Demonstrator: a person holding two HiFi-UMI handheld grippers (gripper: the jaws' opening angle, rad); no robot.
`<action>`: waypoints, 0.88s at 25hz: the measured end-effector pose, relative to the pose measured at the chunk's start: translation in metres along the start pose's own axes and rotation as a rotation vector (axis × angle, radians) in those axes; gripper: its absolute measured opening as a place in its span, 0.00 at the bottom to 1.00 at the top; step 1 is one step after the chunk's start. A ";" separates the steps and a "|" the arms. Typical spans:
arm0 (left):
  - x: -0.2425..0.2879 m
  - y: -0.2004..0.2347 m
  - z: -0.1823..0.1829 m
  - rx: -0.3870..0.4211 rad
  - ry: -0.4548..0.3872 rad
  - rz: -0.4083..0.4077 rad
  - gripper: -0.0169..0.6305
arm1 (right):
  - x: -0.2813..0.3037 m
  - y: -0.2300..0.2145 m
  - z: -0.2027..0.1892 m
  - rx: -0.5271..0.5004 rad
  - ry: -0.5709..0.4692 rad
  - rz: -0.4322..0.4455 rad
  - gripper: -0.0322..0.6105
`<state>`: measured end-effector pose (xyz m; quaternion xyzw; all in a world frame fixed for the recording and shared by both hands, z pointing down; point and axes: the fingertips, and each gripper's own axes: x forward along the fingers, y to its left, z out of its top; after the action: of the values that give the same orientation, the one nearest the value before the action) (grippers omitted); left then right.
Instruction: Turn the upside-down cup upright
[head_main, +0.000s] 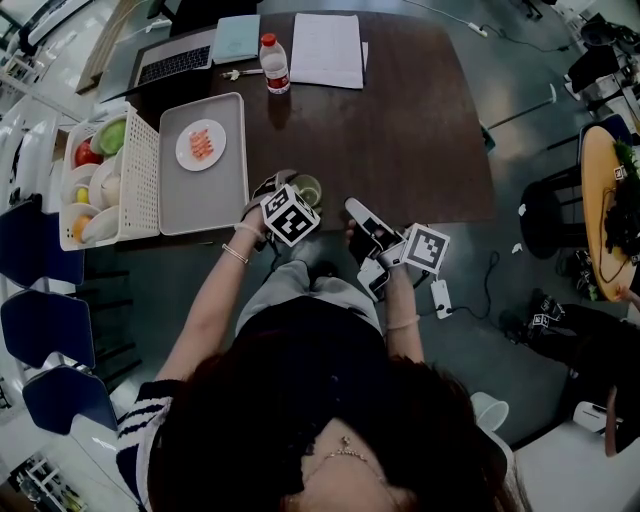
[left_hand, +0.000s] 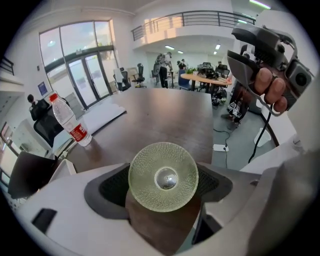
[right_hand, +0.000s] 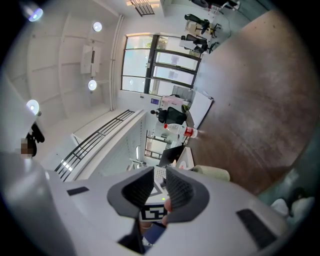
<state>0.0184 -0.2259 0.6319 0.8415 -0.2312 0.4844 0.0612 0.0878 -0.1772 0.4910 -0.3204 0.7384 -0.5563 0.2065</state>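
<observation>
Dark wood-grain desk (head_main: 420, 120). Left tongs (left_hand: 164, 184) pinch the cup (left_hand: 150, 167) over its near edge: round, pale-green dimpled glass, seen end-on. Right tongs (right_hand: 159, 182) are slightly apart and empty.

Dimpled translucent glass cup (left_hand: 163, 176); matt brown wood-grain table (left_hand: 165, 117).

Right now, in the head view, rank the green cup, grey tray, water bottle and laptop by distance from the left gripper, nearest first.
1. green cup, between the left gripper's jaws.
2. grey tray, just to its left.
3. water bottle, across the table.
4. laptop, far left corner.
</observation>
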 end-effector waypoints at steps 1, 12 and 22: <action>0.000 0.001 0.000 0.008 -0.005 0.010 0.63 | 0.000 0.000 0.000 0.001 0.001 0.003 0.18; 0.001 -0.001 0.000 0.034 -0.020 -0.001 0.63 | -0.002 0.002 -0.002 0.008 -0.008 0.016 0.17; -0.006 -0.002 0.004 -0.003 -0.060 -0.001 0.63 | -0.007 0.002 -0.003 0.000 -0.009 0.011 0.16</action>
<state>0.0195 -0.2238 0.6247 0.8558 -0.2334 0.4583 0.0558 0.0898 -0.1697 0.4894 -0.3186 0.7393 -0.5537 0.2127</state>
